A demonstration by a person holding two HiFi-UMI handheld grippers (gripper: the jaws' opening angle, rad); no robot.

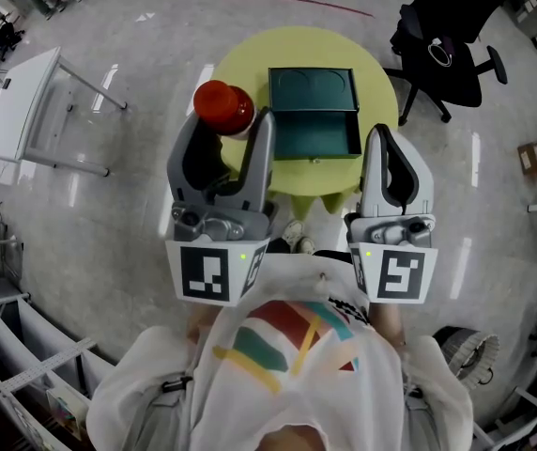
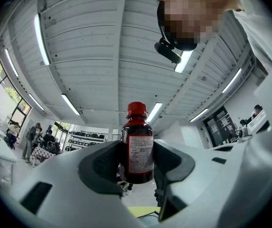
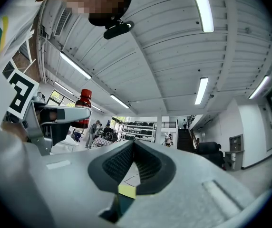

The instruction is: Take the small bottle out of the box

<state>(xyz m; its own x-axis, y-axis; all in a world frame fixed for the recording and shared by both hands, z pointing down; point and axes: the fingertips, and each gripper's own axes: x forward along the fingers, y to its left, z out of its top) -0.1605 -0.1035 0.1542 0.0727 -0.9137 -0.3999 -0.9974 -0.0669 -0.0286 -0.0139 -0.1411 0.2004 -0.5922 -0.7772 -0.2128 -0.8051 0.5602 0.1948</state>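
Observation:
A small dark bottle (image 2: pixel 137 151) with a red cap (image 1: pixel 223 106) and a white label stands upright between the jaws of my left gripper (image 2: pixel 137 163), which is shut on its body. In the head view the left gripper (image 1: pixel 229 128) holds it raised over the left edge of the round yellow-green table (image 1: pixel 250 54). The dark green box (image 1: pixel 314 155) lies open on the table, lid flipped back, its inside looking empty. My right gripper (image 1: pixel 382 134) hangs near the box's right corner, jaws together with nothing between them (image 3: pixel 132 144). The right gripper view shows the bottle (image 3: pixel 82 109) too.
A white folding table (image 1: pixel 24 111) stands at the left and a black office chair (image 1: pixel 447 45) at the upper right. White shelving (image 1: pixel 6 365) runs along the lower left, and a fan (image 1: pixel 466 350) sits on the floor at the lower right.

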